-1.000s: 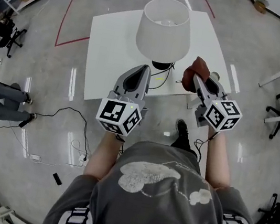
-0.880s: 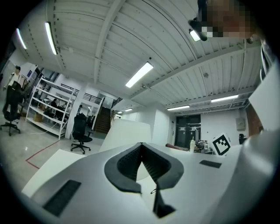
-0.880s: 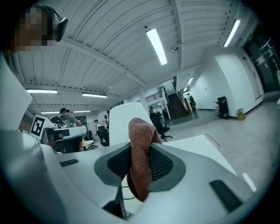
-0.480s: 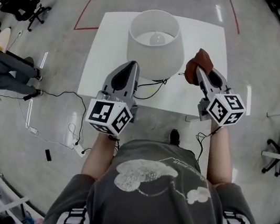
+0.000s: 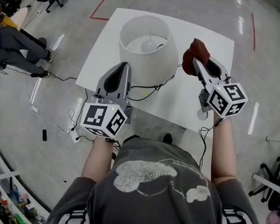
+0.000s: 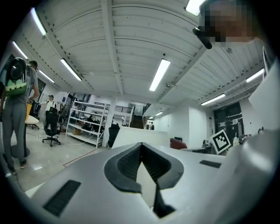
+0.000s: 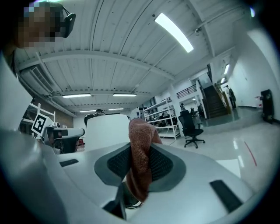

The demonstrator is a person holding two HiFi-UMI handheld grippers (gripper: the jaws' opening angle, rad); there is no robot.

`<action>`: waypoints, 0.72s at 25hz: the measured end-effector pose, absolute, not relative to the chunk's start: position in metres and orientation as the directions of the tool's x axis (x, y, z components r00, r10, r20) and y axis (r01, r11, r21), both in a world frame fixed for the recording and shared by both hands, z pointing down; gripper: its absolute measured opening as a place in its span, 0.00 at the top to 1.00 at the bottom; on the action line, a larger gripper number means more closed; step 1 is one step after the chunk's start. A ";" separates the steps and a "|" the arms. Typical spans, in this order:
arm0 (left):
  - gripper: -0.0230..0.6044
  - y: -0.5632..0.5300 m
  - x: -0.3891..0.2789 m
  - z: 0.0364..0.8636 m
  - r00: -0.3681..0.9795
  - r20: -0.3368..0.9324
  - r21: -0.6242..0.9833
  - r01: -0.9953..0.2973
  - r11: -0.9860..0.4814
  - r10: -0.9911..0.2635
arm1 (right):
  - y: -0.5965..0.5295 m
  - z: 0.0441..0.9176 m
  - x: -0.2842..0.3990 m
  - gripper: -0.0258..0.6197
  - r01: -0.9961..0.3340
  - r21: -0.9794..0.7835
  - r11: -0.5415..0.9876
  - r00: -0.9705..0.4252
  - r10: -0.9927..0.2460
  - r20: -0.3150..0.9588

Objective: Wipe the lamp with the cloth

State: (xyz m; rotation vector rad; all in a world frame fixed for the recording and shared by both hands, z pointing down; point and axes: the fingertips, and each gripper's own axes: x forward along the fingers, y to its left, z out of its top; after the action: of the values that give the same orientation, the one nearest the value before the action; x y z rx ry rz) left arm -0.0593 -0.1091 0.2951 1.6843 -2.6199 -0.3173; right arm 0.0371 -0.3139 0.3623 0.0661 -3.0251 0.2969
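The lamp (image 5: 145,48) stands on the white table (image 5: 194,107) at the upper centre of the head view, its white shade seen from above and its dark cable (image 5: 146,89) trailing below it; the reddish-brown cloth (image 5: 195,51) is just right of the shade, and contact cannot be told; the right gripper (image 5: 195,65) is clenched on that cloth, which bunches up between its jaws in the right gripper view; the left gripper (image 5: 122,66), lower left of the shade, is closed on nothing.
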 end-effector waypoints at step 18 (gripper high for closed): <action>0.95 -0.102 -0.071 0.273 -0.422 -0.137 0.158 -0.903 0.401 -0.896 | -0.336 0.307 -0.038 0.82 0.050 0.036 0.998 -0.995 0.046 0.092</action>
State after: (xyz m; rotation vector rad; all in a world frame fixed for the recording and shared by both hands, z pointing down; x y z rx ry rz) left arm -0.0709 -0.1016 0.2731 1.7051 -2.6542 -0.3303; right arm -0.0381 -0.3362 0.3074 -0.0731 -3.0491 -0.0590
